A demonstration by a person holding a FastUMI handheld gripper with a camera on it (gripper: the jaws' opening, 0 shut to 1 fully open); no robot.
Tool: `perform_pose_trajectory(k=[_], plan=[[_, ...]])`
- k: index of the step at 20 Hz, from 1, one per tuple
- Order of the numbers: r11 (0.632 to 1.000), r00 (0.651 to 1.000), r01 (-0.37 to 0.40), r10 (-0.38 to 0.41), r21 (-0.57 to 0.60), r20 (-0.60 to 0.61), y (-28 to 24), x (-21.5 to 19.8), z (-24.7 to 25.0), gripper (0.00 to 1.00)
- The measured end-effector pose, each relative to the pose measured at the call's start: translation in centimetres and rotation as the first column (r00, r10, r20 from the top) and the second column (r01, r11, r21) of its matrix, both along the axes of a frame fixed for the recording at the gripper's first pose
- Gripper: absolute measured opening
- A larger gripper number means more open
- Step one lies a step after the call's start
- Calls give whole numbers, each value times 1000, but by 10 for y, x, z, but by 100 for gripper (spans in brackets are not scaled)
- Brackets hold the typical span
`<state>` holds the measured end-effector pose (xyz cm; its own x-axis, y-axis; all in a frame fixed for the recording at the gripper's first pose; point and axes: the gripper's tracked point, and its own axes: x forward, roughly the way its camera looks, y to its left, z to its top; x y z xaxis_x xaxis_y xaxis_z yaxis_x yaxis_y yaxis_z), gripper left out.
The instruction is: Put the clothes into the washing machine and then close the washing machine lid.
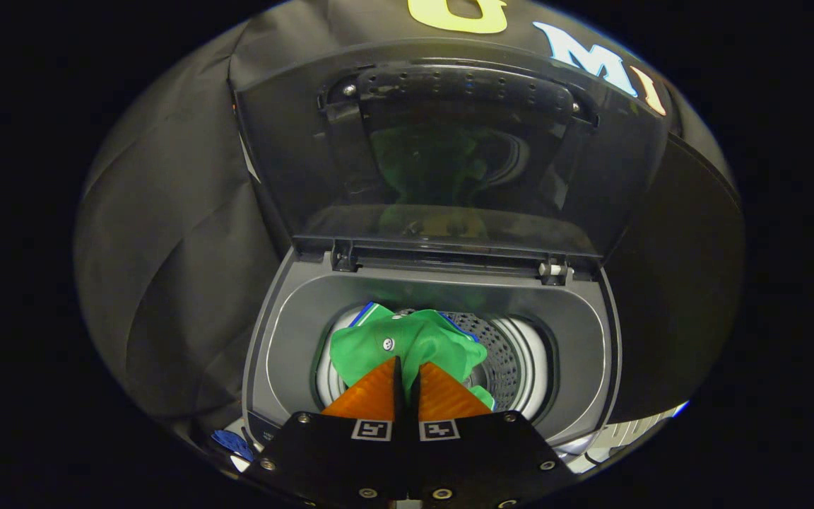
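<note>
A grey top-loading washing machine (287, 339) stands open below me, its dark see-through lid (449, 155) raised upright behind the drum. My gripper (407, 366) hangs over the drum opening, its two orange fingers (372, 392) closed together on a green garment (421, 343). The cloth, with a white button and some blue fabric at its far edge, bunches just ahead of the fingertips and droops into the perforated steel drum (502, 353). A green reflection of it shows in the lid.
The lid's hinges (552, 270) sit along the back rim of the machine. Black cloth walls surround the machine on both sides. A small blue thing (232, 442) lies low beside the machine's near left corner.
</note>
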<state>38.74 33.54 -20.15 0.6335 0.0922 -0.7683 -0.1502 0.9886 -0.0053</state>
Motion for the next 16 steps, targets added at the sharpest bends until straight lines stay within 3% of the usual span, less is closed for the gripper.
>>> perform_pose_trajectory(k=[4,6,10,16], plan=[[1000,1000,12,-12,-23,-3,-3,0,-4,1],[997,999,25,-28,-69,-39,-10,-6,-11,9],[1000,999,-14,14,-2,-29,8,-5,-9,98],[1000,1000,-11,11,-24,0,8,-7,9,98]])
